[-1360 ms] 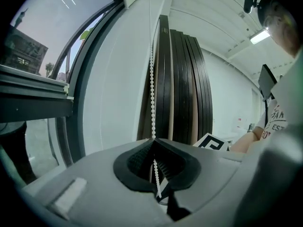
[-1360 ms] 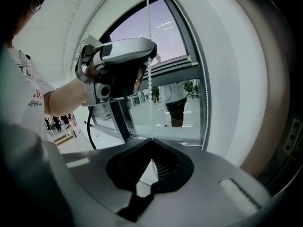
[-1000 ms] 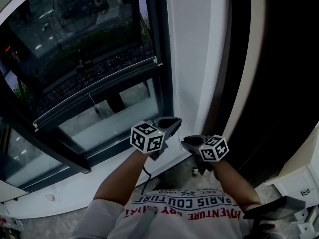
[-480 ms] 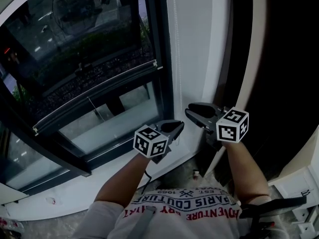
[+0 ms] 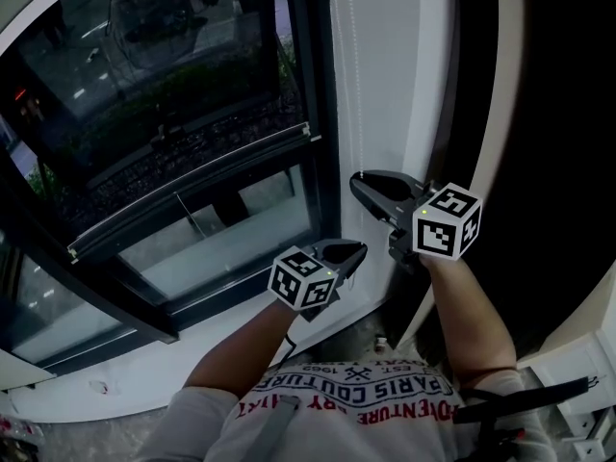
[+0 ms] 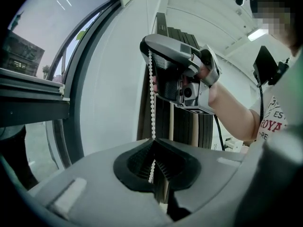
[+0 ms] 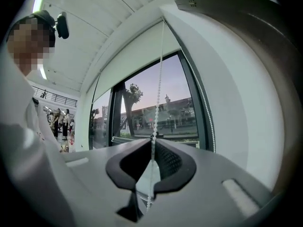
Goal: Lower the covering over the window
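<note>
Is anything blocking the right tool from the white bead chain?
Nothing visible does. The white bead chain already runs between the closing jaws of the right tool; the left tool is clamped on it lower down.

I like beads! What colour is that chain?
White bead chain, clearest in the left gripper view.

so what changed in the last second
The right gripper rose from beside the left gripper to higher up the white bead chain, where its jaws are closing on it. The left gripper stayed shut on the same chain lower down; the blind's pale bottom bar looks no lower.
</note>
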Demonstrator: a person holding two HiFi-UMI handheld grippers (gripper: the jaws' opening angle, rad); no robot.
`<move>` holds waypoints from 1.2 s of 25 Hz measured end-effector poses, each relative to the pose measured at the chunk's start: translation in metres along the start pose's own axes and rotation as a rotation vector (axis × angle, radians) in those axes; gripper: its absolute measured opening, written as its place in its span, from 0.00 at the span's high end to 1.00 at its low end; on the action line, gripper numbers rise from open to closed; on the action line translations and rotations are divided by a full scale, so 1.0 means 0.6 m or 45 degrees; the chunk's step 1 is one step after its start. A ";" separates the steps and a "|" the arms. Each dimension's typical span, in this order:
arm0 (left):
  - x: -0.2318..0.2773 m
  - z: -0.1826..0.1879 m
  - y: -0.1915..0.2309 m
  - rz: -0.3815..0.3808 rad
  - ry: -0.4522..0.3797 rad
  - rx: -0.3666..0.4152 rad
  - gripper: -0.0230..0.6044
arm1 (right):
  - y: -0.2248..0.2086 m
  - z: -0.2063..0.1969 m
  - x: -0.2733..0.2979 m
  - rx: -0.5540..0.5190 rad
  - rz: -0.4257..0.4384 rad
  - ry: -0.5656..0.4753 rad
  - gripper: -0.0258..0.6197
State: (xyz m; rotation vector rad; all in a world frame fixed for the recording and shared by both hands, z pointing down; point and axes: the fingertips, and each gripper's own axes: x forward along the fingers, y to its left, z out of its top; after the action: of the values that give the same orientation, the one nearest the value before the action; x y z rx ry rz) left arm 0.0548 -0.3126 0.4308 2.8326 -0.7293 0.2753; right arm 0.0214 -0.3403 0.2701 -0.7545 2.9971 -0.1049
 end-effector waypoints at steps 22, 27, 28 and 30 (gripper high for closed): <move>0.038 -0.100 0.008 0.011 0.124 -0.020 0.95 | -0.017 -0.105 -0.023 0.043 -0.098 0.072 0.93; 0.042 -0.157 0.010 0.020 0.194 -0.053 0.95 | -0.018 -0.164 -0.027 0.093 -0.109 0.136 0.93; 0.043 -0.168 0.010 0.021 0.213 -0.057 0.95 | -0.018 -0.176 -0.028 0.094 -0.113 0.154 0.93; 0.044 -0.194 0.013 0.035 0.262 -0.049 0.95 | -0.017 -0.202 -0.029 0.098 -0.116 0.197 0.93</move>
State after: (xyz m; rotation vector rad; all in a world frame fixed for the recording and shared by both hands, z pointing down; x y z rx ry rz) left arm 0.0589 -0.3034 0.5498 2.7074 -0.7210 0.5420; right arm 0.0335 -0.3345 0.3923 -0.9153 3.0804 -0.2938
